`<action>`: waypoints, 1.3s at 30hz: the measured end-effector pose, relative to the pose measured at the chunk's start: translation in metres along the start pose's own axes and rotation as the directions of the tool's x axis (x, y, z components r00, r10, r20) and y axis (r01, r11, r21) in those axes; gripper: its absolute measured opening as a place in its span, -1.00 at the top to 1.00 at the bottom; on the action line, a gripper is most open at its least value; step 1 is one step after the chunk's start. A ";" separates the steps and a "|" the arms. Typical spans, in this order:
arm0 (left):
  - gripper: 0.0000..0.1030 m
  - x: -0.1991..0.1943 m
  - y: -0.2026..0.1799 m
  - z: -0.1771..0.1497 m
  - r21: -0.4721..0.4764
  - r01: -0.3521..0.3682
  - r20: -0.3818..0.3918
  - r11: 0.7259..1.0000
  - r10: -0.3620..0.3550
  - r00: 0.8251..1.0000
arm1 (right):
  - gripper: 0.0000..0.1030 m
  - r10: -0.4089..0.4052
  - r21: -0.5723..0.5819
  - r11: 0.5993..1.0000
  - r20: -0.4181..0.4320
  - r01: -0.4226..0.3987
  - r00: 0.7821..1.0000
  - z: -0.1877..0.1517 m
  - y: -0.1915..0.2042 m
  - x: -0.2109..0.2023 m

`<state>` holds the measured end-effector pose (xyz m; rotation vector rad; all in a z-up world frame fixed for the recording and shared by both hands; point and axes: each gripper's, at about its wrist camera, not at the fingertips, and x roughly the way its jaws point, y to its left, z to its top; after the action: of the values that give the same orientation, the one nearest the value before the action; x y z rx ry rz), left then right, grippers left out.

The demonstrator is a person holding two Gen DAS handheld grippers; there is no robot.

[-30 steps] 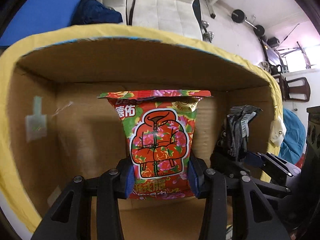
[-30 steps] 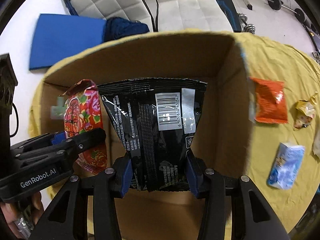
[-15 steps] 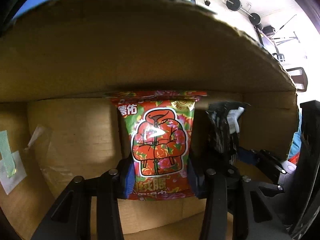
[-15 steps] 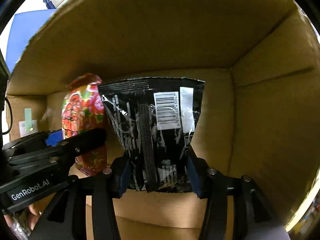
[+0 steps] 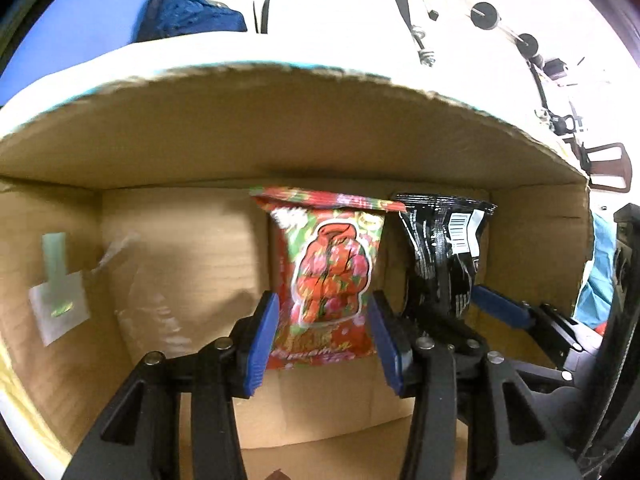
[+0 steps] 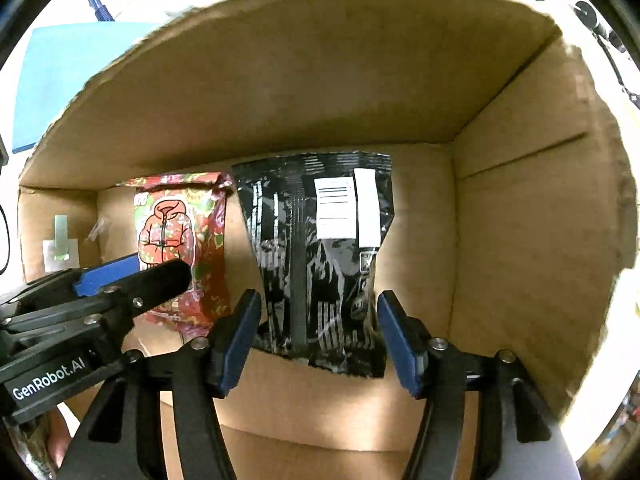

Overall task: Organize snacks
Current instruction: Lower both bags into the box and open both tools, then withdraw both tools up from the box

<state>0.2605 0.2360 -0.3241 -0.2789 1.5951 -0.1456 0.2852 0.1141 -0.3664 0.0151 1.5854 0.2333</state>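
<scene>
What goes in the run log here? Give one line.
left gripper: open around red bag | right gripper: open around black bag | both bags inside box

Left hand-held gripper (image 5: 323,336) jaws spread, right hand-held gripper (image 6: 318,334) likewise, side by side

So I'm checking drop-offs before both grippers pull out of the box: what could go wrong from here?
The red floral snack bag and black snack bag lie side by side, still between the open pads. Withdrawing the left gripper or right gripper could snag and drag a bag. The grippers sit close together inside the cardboard box, so they might bump each other.
</scene>
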 end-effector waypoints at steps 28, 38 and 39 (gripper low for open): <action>-0.88 -0.086 0.004 -0.116 -0.042 -0.161 0.317 0.986 0.166 0.934 | -1.00 -0.057 -0.092 0.993 0.169 0.074 0.984 -0.125 0.026 -0.104; -0.88 -0.121 -0.014 -0.168 -0.074 -0.205 0.393 0.976 0.217 0.893 | -1.00 -0.007 -0.112 0.993 0.232 0.033 0.973 -0.174 0.025 -0.157; -0.88 -0.124 -0.016 -0.172 -0.078 -0.199 0.398 0.977 0.214 0.892 | -1.00 -0.002 -0.114 0.993 0.233 0.030 0.973 -0.177 0.025 -0.160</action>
<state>0.0941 0.2399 -0.1920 -0.1511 1.2035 0.1020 0.1115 0.0888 -0.2027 -0.0597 1.3362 0.3009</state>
